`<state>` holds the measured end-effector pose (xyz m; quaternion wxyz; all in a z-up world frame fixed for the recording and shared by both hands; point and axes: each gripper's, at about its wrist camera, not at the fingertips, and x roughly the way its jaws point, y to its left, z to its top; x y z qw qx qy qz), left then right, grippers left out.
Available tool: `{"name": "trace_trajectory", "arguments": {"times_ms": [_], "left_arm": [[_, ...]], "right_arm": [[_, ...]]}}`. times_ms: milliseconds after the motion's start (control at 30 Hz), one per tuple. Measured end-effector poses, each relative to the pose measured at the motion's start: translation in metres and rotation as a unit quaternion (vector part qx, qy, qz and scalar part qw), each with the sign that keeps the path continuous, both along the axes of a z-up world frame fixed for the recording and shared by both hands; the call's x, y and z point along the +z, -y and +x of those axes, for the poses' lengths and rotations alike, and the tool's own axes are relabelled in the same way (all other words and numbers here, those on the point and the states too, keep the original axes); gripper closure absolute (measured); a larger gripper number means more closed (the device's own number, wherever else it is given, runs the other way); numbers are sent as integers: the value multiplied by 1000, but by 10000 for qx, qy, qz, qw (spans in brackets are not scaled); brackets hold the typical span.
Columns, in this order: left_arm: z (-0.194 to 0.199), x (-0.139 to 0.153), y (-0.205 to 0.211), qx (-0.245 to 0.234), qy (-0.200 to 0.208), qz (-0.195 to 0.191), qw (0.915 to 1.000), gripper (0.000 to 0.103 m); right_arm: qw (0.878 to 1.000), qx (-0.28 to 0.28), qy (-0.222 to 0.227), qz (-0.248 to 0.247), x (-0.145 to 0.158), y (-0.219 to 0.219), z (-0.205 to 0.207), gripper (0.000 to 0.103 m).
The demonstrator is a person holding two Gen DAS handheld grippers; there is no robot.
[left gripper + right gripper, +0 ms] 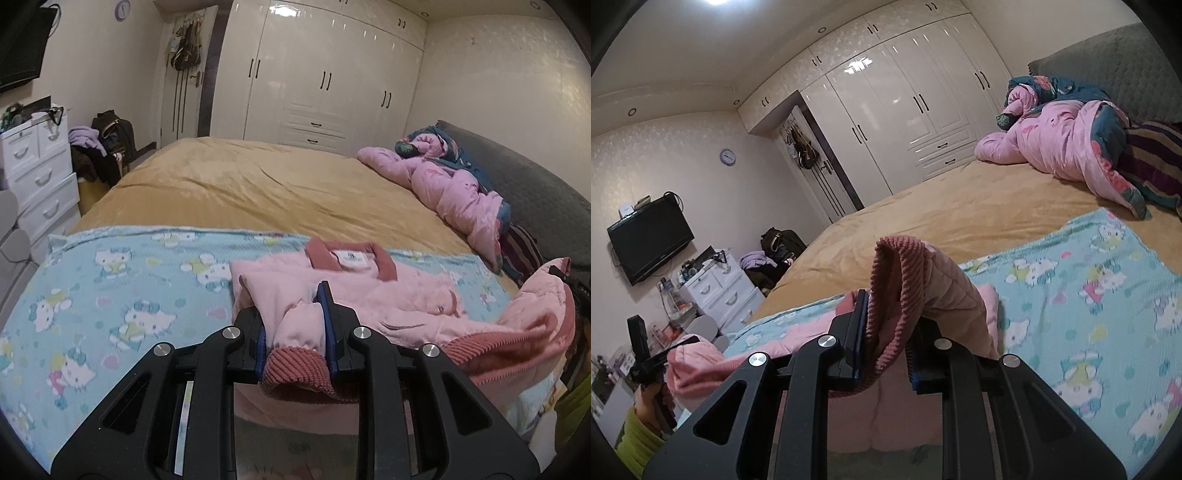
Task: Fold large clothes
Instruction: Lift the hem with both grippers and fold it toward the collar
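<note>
A pink quilted jacket [391, 295] with dark pink ribbed collar and hem lies on a light blue cartoon-cat blanket [122, 280] at the bed's near edge. My left gripper [295, 314] is shut on the jacket's left bottom corner, the ribbed hem [295, 365] bunched between the blue pads. My right gripper [886, 332] is shut on the other ribbed hem corner [897, 288], lifted above the blanket [1089, 295]. Each gripper shows at the edge of the other's view, the right one [576, 295] and the left one [642, 354].
A mustard bedspread [258, 184] covers the bed beyond the blanket. A pink quilt [450, 184] lies heaped by the grey headboard [517, 166]. White drawers [37, 173], a pile of clothes [99, 147], a wall TV [650, 240] and white wardrobes [325, 74] surround the bed.
</note>
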<state>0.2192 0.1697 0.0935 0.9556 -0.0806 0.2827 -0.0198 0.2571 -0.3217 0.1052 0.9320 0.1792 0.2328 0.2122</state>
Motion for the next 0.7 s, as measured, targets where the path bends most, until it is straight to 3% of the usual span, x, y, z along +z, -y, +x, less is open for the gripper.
{"name": "trace_trajectory", "arguments": {"times_ms": [500,700], "left_arm": [[87,-8,-15,248,-189,241,9992,87],[131,-25,-27,320,-479,203,9981,87]], "right_arm": [[9985,-77,-201,-496,-3,-19,107,86],[9953,-146,-476,-833,-22,-32,158,86]]}}
